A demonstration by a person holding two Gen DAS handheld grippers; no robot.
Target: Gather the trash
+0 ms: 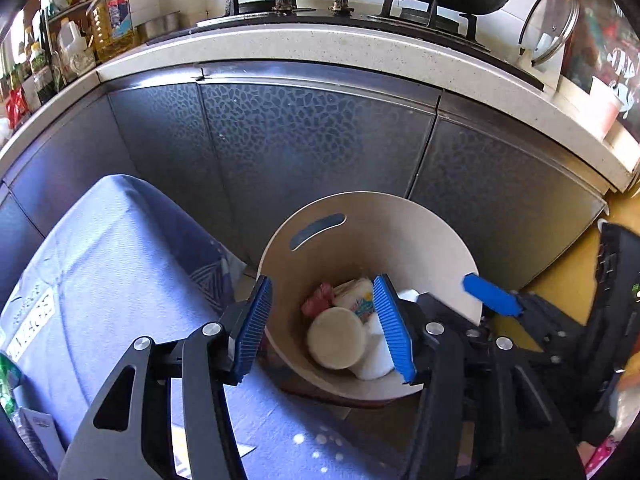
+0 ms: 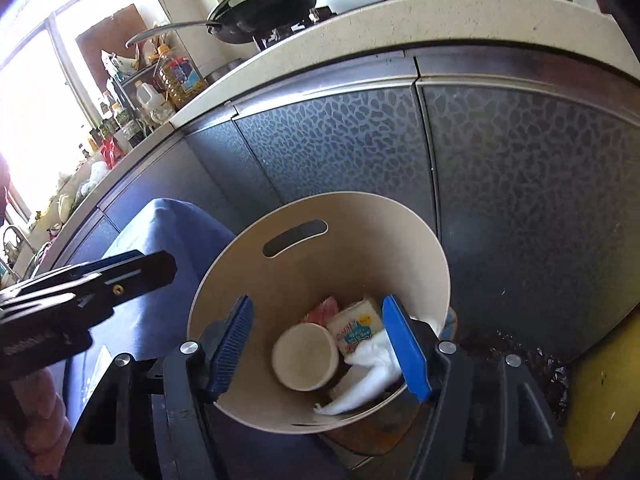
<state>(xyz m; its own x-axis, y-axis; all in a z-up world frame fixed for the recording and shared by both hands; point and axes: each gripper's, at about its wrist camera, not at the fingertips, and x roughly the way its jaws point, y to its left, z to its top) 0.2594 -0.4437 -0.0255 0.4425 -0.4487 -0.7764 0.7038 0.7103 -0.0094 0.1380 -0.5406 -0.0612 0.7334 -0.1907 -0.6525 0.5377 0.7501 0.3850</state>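
**Both grippers hang open over the bin, with the trash lying inside it.**

The round beige plastic waste bin (image 2: 400, 232) with a slot handle stands on the floor against the dark pebble-patterned cabinet front (image 1: 312, 136), just beside a table draped in blue cloth (image 1: 104, 280). That spot, I judge, lets trash be carried off the table and dropped straight in. In the bin lie a round off-white paper cup (image 2: 306, 356), a white packet with blue print (image 2: 358, 326), a crumpled white tissue (image 2: 372, 372) and a pink wrapper (image 2: 322, 312). The left gripper (image 1: 328, 330) is above the bin's table side, jaws apart and nothing between them; the right gripper (image 2: 324, 354) points down into the bin's mouth, jaws likewise spread and empty. Held this way, both look to have let their loads go into the bin.
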